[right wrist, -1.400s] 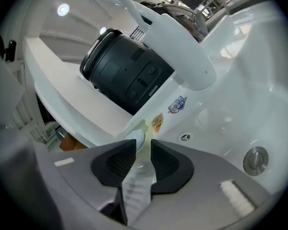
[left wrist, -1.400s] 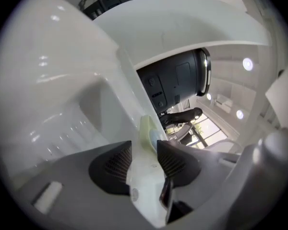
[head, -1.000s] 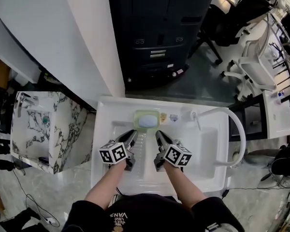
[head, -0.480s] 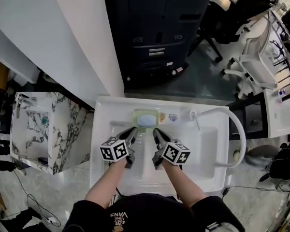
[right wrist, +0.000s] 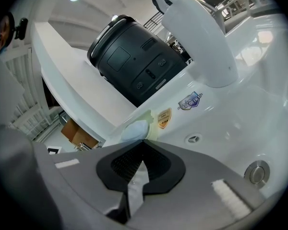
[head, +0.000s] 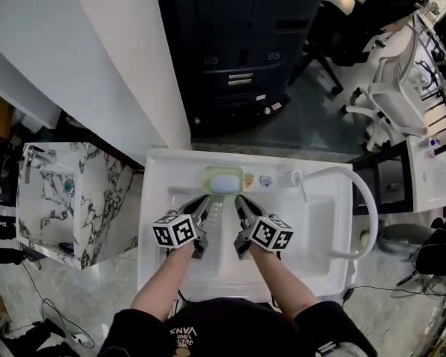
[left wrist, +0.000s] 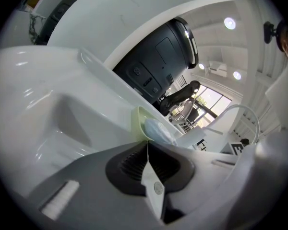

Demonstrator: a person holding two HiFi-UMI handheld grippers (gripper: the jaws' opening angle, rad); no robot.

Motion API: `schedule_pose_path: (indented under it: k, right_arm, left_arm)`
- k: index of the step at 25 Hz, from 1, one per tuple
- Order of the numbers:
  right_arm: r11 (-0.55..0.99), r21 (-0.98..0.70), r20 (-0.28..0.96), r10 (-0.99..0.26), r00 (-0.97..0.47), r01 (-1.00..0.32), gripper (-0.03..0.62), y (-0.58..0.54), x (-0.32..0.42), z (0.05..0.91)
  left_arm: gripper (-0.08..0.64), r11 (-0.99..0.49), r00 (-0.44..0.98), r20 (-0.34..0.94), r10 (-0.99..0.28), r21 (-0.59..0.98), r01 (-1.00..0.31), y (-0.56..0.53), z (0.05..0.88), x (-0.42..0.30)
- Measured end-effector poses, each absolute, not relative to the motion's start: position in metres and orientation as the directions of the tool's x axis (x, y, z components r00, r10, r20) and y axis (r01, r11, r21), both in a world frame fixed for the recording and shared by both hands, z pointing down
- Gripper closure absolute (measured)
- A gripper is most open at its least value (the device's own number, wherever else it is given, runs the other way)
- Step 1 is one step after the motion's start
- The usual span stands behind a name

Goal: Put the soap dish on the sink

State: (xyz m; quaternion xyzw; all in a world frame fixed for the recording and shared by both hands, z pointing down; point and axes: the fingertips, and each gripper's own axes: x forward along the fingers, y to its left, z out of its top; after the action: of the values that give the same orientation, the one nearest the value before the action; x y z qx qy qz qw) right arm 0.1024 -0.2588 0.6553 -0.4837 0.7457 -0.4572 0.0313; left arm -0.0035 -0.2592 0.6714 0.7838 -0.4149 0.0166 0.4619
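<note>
The pale green soap dish (head: pixel 223 171) sits on the back ledge of the white sink (head: pixel 163 199) with a bluish-white soap bar (head: pixel 224 184) in it. My left gripper (head: pixel 205 199) and right gripper (head: pixel 238 198) hover side by side over the basin, tips just short of the dish, not touching it. Both are shut with nothing between the jaws. In the left gripper view the dish (left wrist: pixel 139 120) and soap (left wrist: pixel 158 131) lie right past the closed left gripper (left wrist: pixel 147 143). In the right gripper view the soap (right wrist: pixel 134 130) and dish (right wrist: pixel 152 123) show just beyond the closed right gripper (right wrist: pixel 145 142).
A white faucet (head: pixel 291 175) with a curved hose (head: pixel 366 199) stands right of the dish, past two stickers (head: pixel 250 181). The basin has a drain (right wrist: pixel 258 172). A large black machine (head: pixel 238 50) rises behind the sink. A marble-patterned basin (head: pixel 59 199) is at left, office chairs (head: pixel 394 103) at right.
Both grippers have drawn slightly closer together and a touch nearer the dish. The soap dish has stayed in place on the ledge.
</note>
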Motion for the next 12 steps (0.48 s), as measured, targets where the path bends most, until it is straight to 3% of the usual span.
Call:
schedule_pose_path:
  k: [12]
  right_arm:
    - [0.117, -0.708, 0.380, -0.768, -0.516, -0.696, 0.589, -0.246, 0.104, 0.638]
  left_arm:
    - [0.506, -0.269, 0.690, 0.375, -0.619, 0.724, -0.635, -0.244, 0.653, -0.005]
